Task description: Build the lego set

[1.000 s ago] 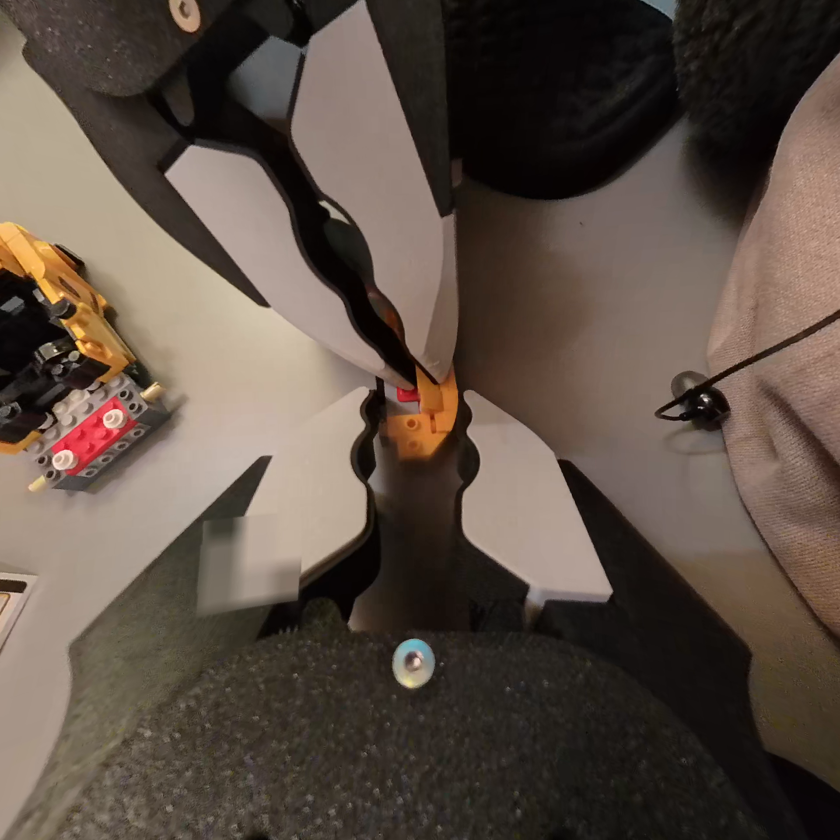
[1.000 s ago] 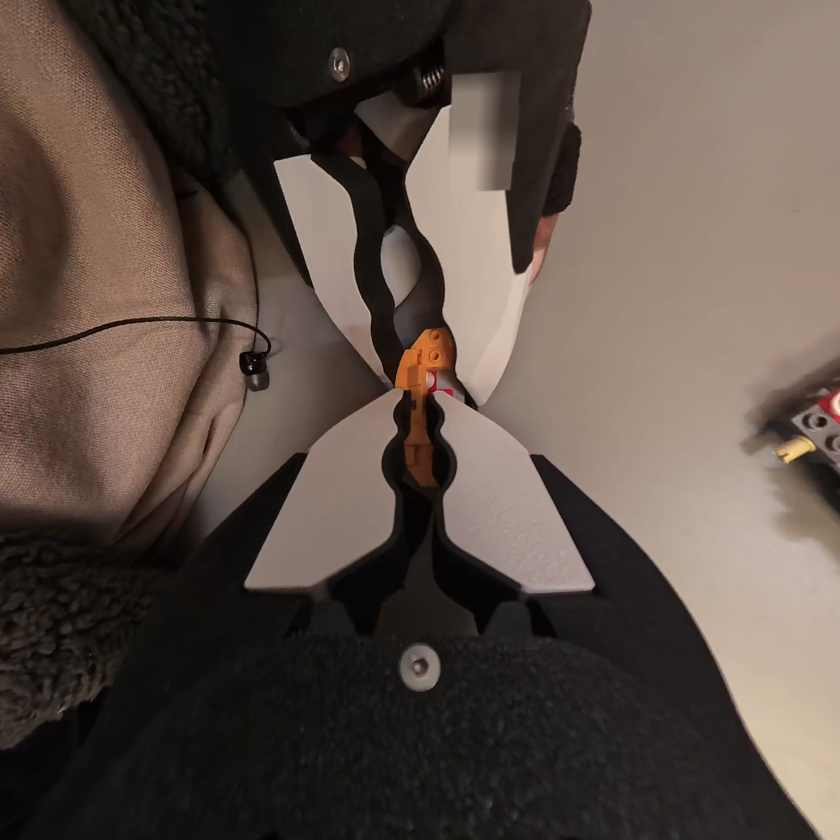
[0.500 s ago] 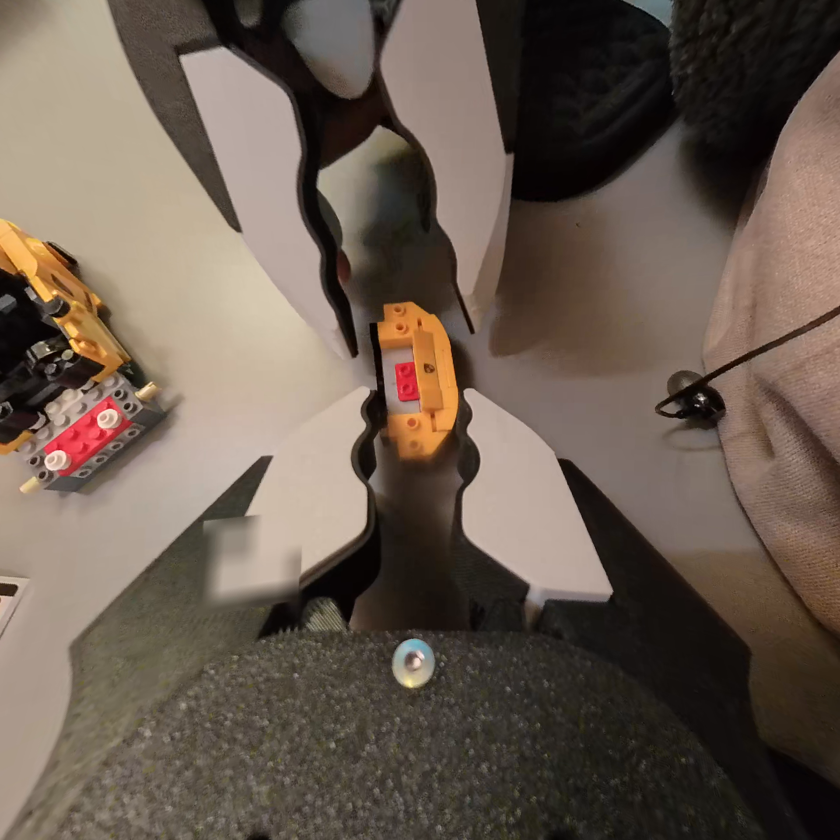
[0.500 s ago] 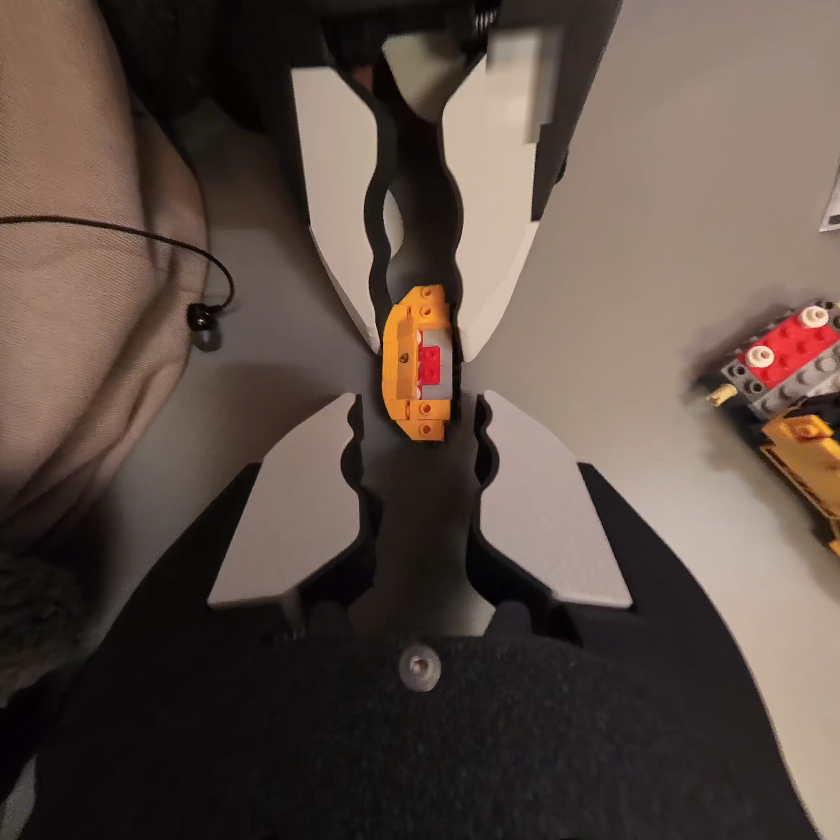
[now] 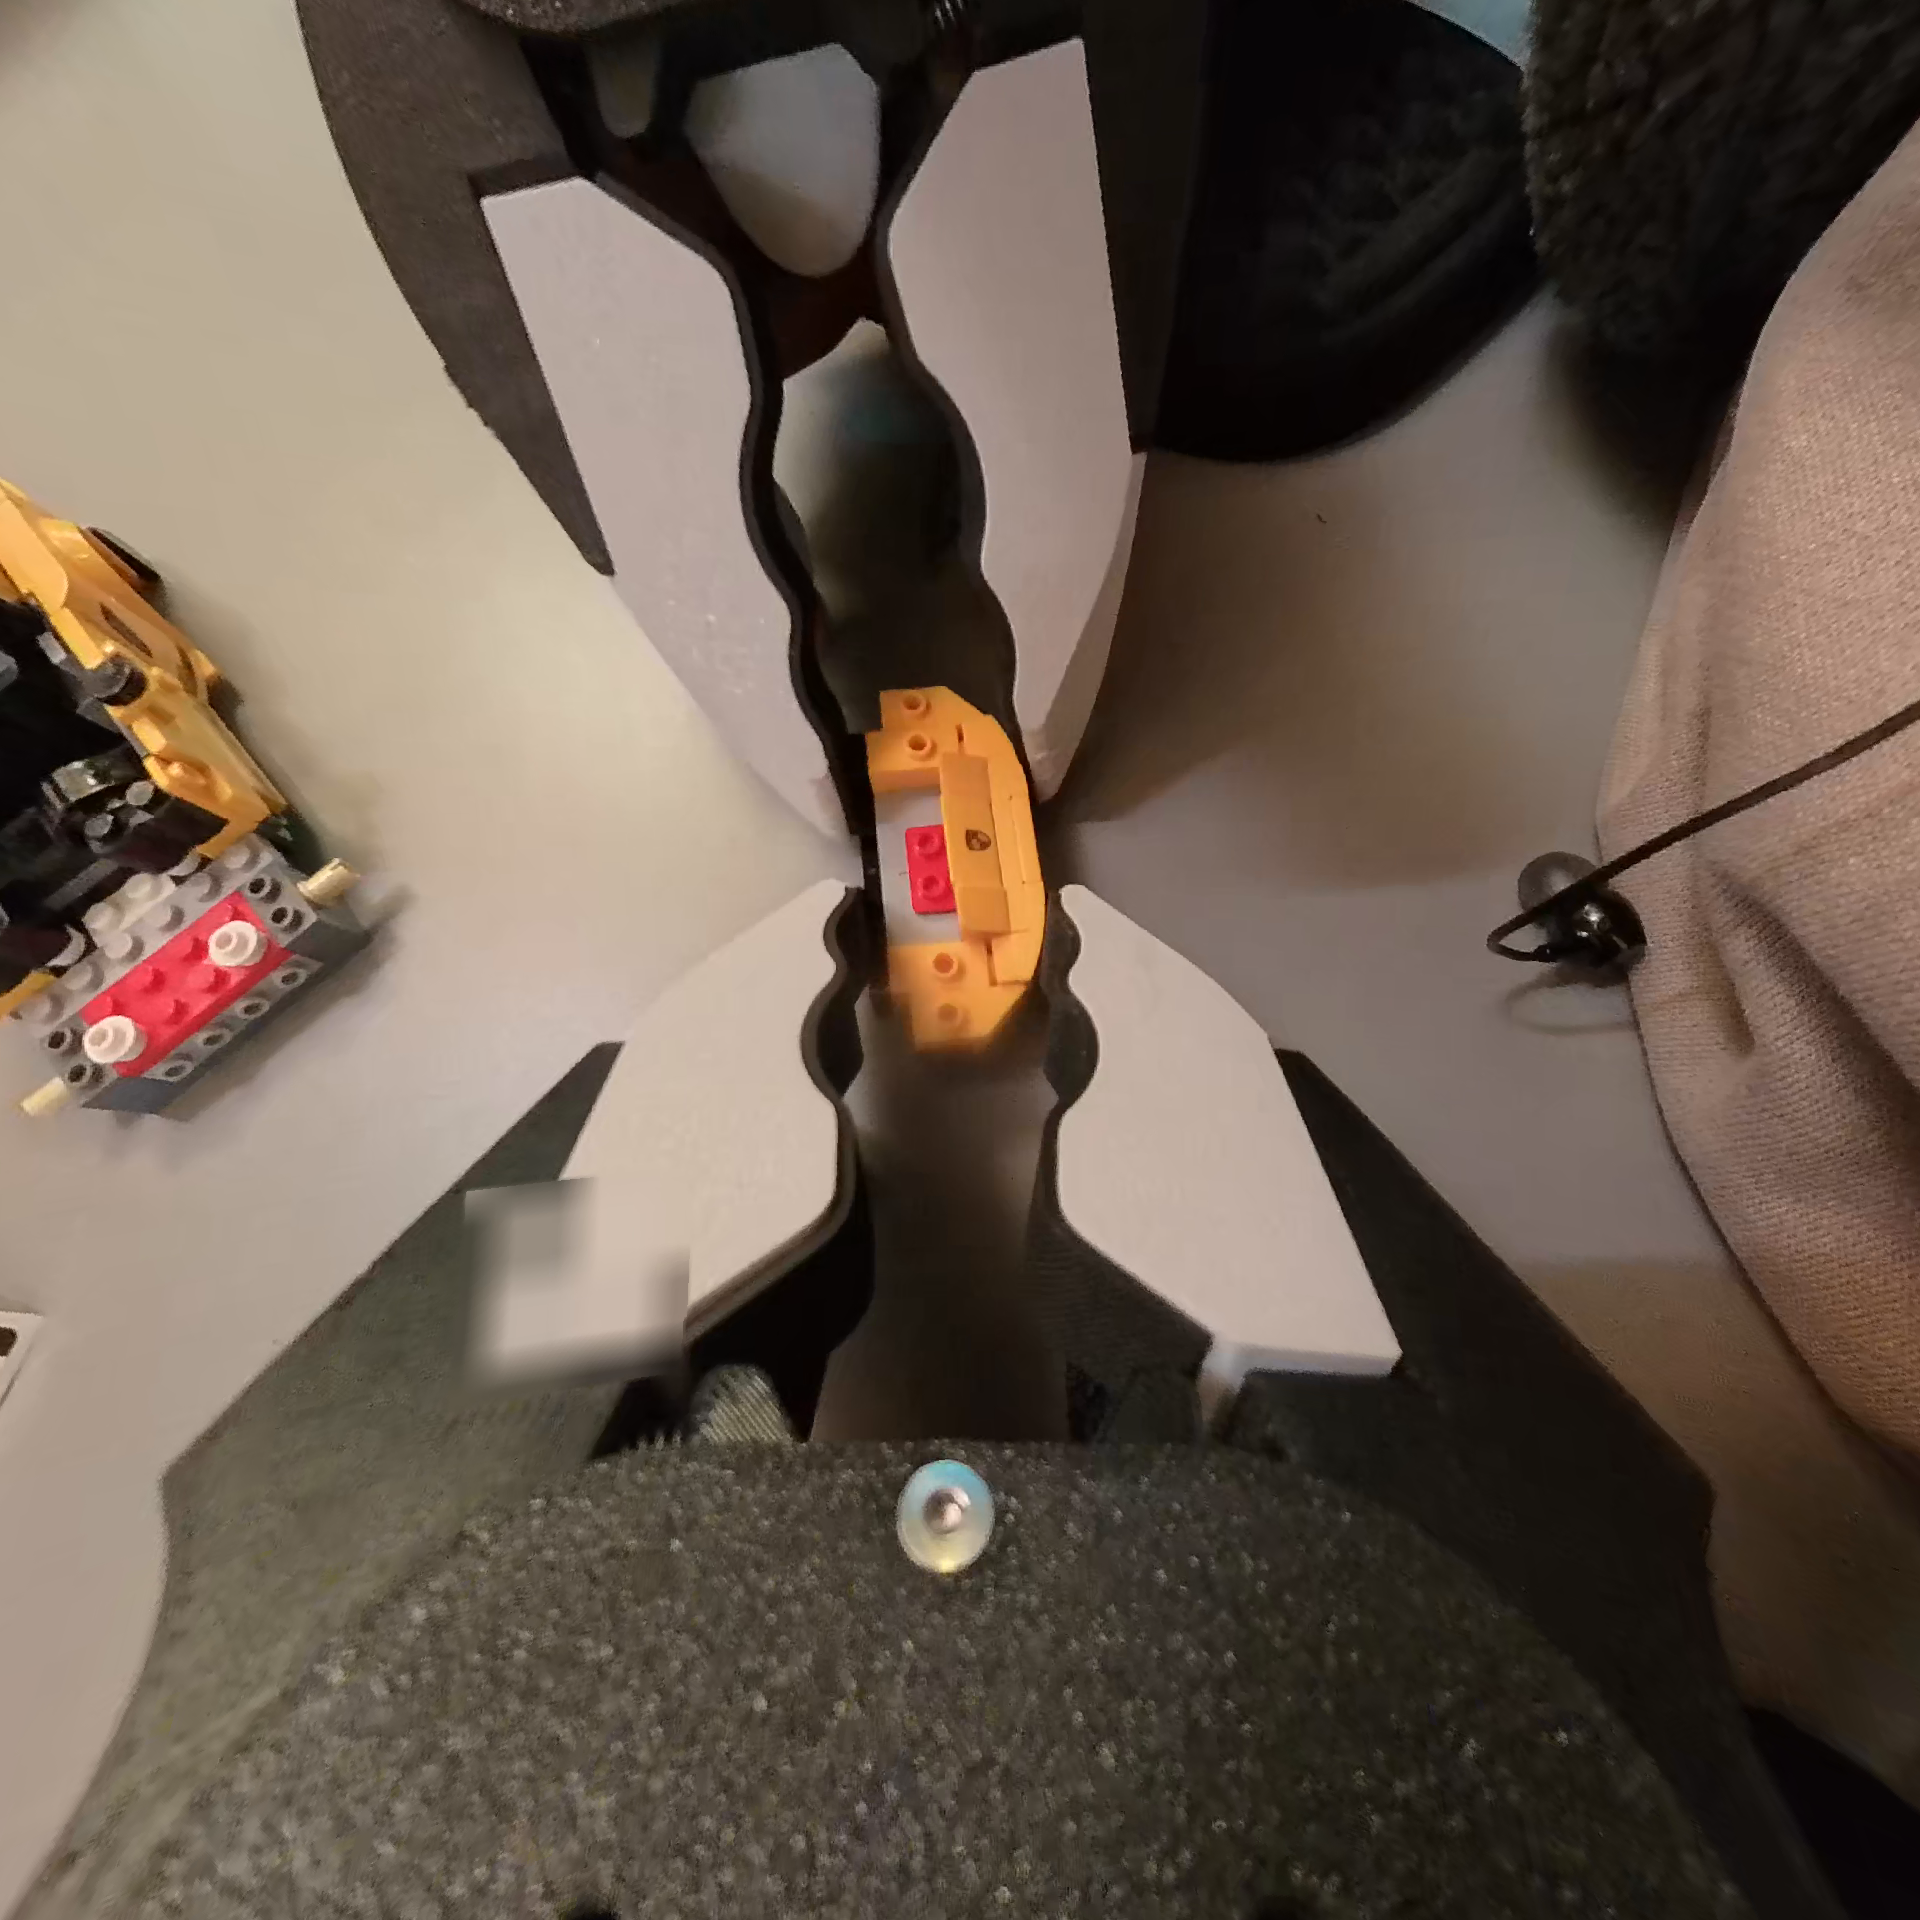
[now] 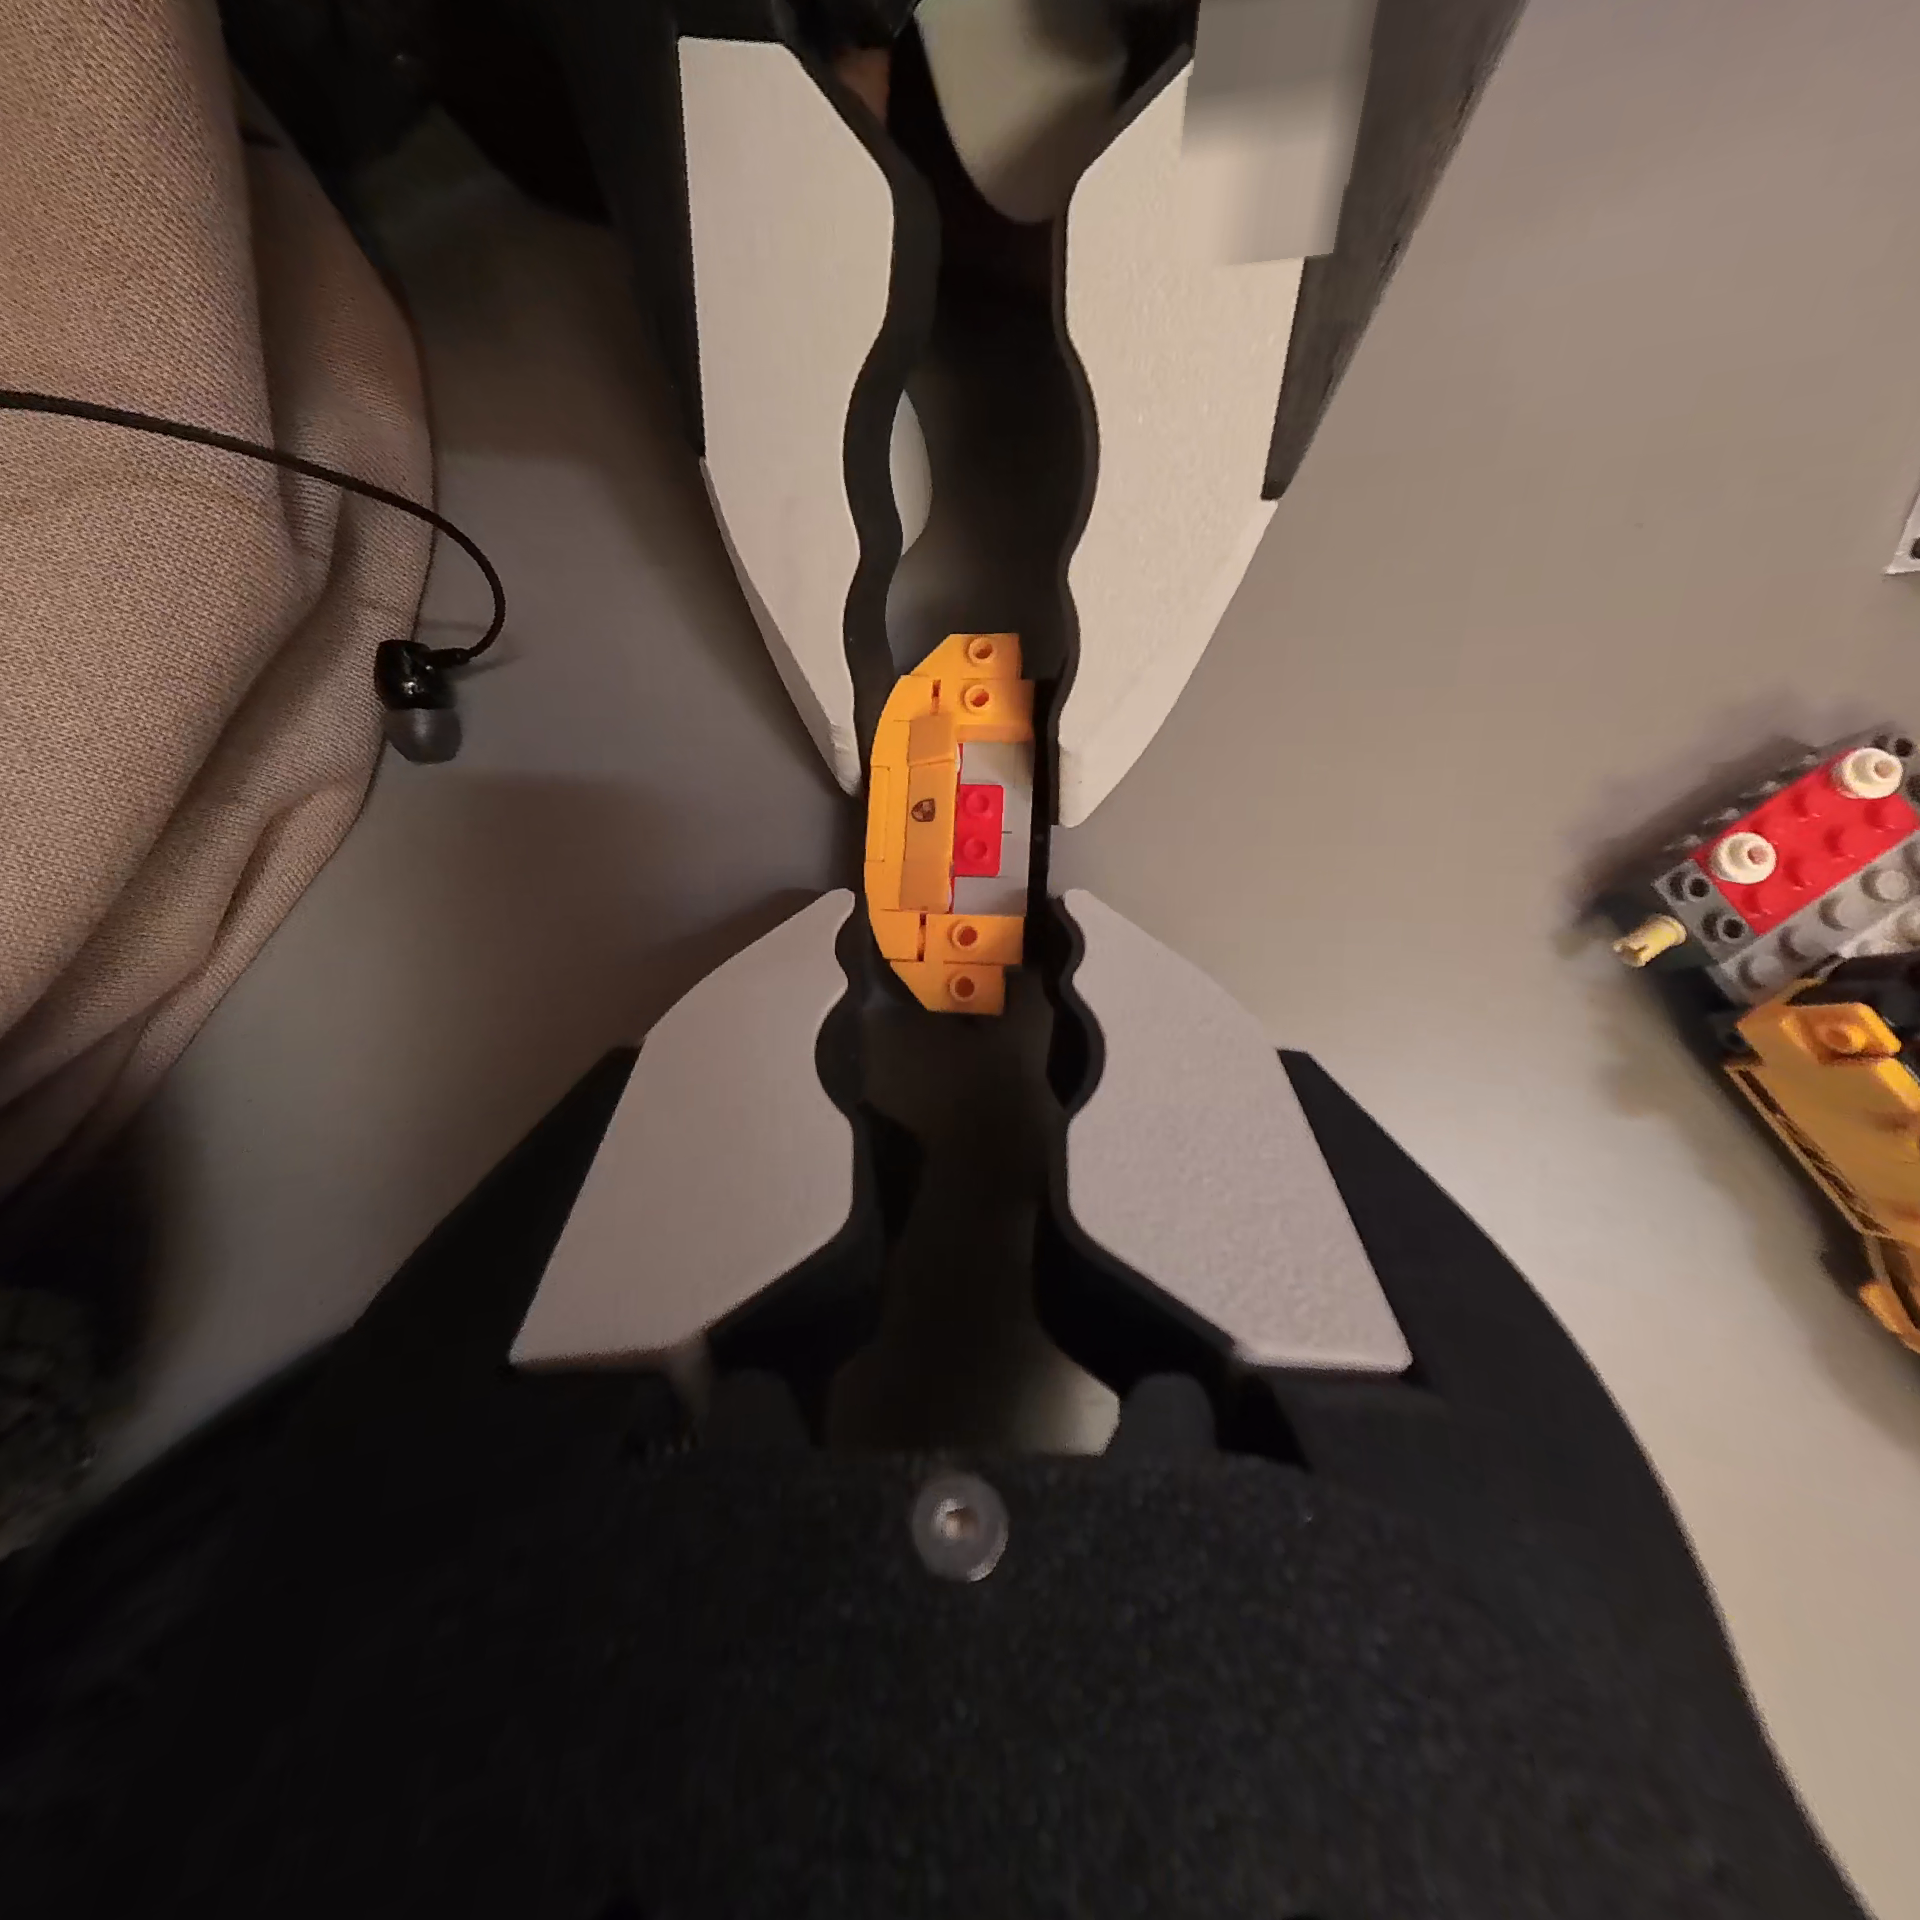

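An orange curved lego sub-assembly (image 5: 971,862) with a red plate on grey in its middle is held above the grey table, studs toward the cameras. My left gripper (image 5: 956,914) is shut on its near end. My right gripper (image 5: 935,800) comes in from the opposite side and is shut on the other end. In the right wrist view the same piece (image 6: 914,831) sits between my right gripper's (image 6: 956,909) pads, with the left gripper (image 6: 956,800) facing it. The partly built yellow, black and grey car (image 5: 156,935) lies on the table to the side; it also shows in the right wrist view (image 6: 1818,883).
A beige cloth (image 5: 1766,831) with a black cord and toggle (image 5: 1579,925) lies close beside the grippers, also in the right wrist view (image 6: 156,623). Dark fleece (image 5: 1714,156) is behind it. A paper edge (image 6: 1907,551) shows beyond the car. Only a small space, under 4 cm, lies between the two pairs of fingers.
My right gripper let go of the piece, opened and drew back, and has now closed on the piece's far end. The piece now shows its studded face.
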A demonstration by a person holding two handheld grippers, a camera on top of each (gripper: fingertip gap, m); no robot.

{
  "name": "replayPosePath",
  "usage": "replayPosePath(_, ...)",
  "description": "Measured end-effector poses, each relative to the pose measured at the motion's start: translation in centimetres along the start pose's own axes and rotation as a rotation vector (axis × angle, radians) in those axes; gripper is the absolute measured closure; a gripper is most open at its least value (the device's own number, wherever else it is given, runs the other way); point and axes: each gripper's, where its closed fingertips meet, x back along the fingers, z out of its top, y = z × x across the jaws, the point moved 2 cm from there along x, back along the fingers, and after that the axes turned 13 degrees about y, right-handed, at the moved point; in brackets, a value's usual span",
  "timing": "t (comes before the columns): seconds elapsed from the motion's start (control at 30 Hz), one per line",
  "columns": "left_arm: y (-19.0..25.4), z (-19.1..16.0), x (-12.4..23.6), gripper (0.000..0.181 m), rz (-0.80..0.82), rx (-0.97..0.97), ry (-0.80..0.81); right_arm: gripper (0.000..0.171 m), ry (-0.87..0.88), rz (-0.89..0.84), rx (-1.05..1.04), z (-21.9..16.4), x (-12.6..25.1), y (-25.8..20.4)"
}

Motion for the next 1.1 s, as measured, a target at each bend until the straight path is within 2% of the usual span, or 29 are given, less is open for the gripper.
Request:
replayPosePath(0.37,0.18,0.06,0.09,0.148,0.007,-0.052,-0.003,0.140,0.027,-0.034,0.049,-0.03,-0.08,-0.09)
replayPosePath(0.5,0.30,0.19,0.09,0.149,0.018,-0.106,-0.005,0.140,0.026,-0.074,0.155,-0.18,-0.08,-0.13)
replayPosePath(0.77,0.55,0.36,0.13,0.149,0.024,-0.161,-0.010,0.139,0.045,-0.075,0.155,-0.21,-0.08,-0.19)
replayPosePath(0.93,0.59,0.40,0.15,0.149,0.007,-0.087,0.008,0.140,0.050,-0.051,0.125,-0.29,-0.12,-0.08)
replayPosePath(1.1,0.92,0.45,0.25,0.135,-0.053,0.031,0.013,0.140,0.010,-0.034,0.078,-0.32,-0.18,0.14)
